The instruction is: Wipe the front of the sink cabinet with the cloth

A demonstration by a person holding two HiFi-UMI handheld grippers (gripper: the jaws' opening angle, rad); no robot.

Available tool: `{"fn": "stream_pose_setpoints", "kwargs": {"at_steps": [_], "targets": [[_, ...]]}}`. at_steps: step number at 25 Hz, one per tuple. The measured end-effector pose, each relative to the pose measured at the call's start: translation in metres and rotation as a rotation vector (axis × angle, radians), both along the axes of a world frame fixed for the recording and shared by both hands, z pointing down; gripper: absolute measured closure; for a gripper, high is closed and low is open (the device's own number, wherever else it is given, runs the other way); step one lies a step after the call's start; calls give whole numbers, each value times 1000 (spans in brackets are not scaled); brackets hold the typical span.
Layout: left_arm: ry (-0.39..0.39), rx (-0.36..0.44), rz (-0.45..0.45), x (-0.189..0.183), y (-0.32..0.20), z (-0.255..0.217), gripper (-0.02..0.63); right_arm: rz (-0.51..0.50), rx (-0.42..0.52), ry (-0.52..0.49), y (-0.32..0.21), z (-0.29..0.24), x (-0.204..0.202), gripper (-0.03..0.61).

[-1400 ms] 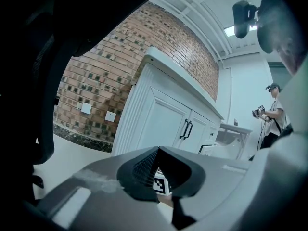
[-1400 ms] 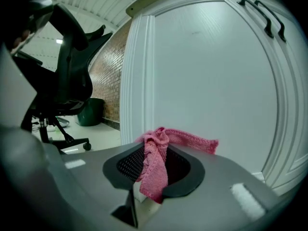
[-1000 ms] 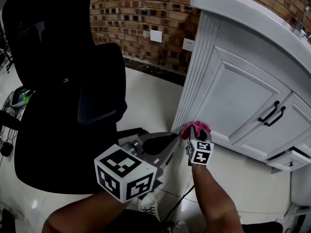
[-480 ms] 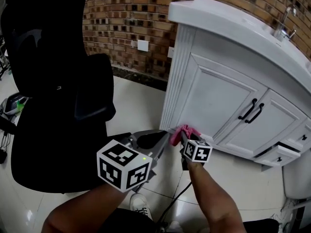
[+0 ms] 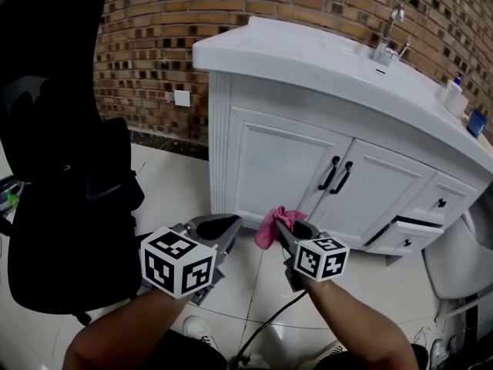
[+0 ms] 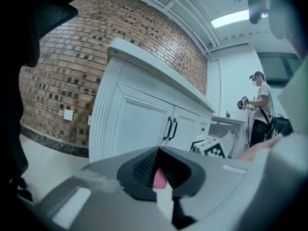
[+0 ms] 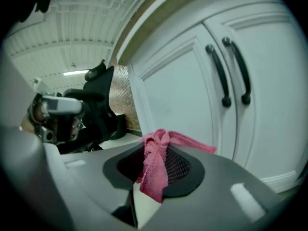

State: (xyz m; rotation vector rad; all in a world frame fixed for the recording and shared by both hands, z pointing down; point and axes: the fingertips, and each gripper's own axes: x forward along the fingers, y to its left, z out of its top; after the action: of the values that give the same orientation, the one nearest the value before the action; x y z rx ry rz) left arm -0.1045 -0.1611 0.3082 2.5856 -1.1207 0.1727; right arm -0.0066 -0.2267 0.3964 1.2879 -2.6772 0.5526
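The right hand-held gripper (image 5: 285, 222) is clenched on the pink cloth (image 5: 268, 230), which is bunched at its tips just short of the sink cabinet (image 5: 269, 160), low before the left door. So little cloth sticks out that the hard jaws may scrape the paint, or the cloth may snag on the cabinet's door handles (image 5: 336, 176) and pull free. The left hand-held gripper (image 5: 225, 223), jaws together, hangs near the cabinet's left corner and could knock it.

One cloth (image 5: 269, 227), one cabinet (image 5: 271, 159), one chair (image 5: 58, 168).
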Motion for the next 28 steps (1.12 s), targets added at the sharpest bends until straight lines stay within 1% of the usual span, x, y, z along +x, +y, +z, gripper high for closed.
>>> {"fn": "stream_pose_setpoints", "kwargs": {"at_steps": [3,6,9,12,16,18,22,25,28], "targets": [[-17,10,41,26,7,-4,607,-12,58,3,30,-53,40,476],[-18,22,91,49,19,-11,607,-10,102,31,61,-95,77,476],[-5,39,121,68,27,-20,607,-15,139,54,92,-126,105,476],[-7,66,146,86,36,-28,607,-6,143,38,124,-144,133,476],[-33,68,186,106,51,-25,607,16,107,-26,159,-148,164,476],[-42,70,194,110,54,-24,607,26,105,-41,170,-147,176,476],[-22,54,197,114,57,-26,607,23,86,-27,180,-130,188,476],[-30,62,223,122,64,-26,607,13,68,3,183,-113,192,476],[-37,52,241,128,72,-24,607,18,51,4,186,-105,198,476]]}}
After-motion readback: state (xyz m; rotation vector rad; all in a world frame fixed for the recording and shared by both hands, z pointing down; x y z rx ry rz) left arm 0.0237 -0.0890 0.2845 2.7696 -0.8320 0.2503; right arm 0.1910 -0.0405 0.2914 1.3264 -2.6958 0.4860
